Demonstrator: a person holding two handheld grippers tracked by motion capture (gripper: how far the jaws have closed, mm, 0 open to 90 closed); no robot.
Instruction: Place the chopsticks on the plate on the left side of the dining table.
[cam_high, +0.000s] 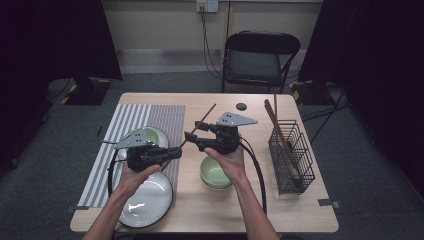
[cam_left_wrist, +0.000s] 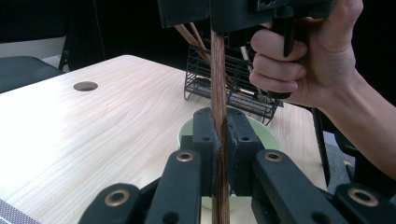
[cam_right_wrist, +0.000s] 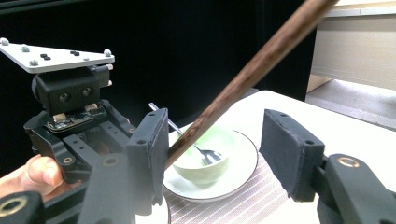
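Note:
A long brown chopstick (cam_high: 205, 115) hangs slanted above the table's middle. My left gripper (cam_high: 177, 152) is shut on its lower end, and in the left gripper view the pads (cam_left_wrist: 205, 135) press on the stick (cam_left_wrist: 217, 74) from both sides. My right gripper (cam_high: 194, 135) is higher up the same stick. In the right gripper view its jaws (cam_right_wrist: 217, 144) stand open with the chopstick (cam_right_wrist: 261, 60) between them. The stick passes close by the left pad (cam_right_wrist: 149, 140) and well apart from the other.
Stacked green bowls (cam_high: 215, 172) sit under my right hand. A white plate (cam_high: 147, 202) lies front left. A small green bowl (cam_right_wrist: 205, 158) with a spoon rests on a saucer (cam_right_wrist: 243, 163) on the striped placemat (cam_high: 125, 125). A black wire basket (cam_high: 292, 155) with more chopsticks stands right.

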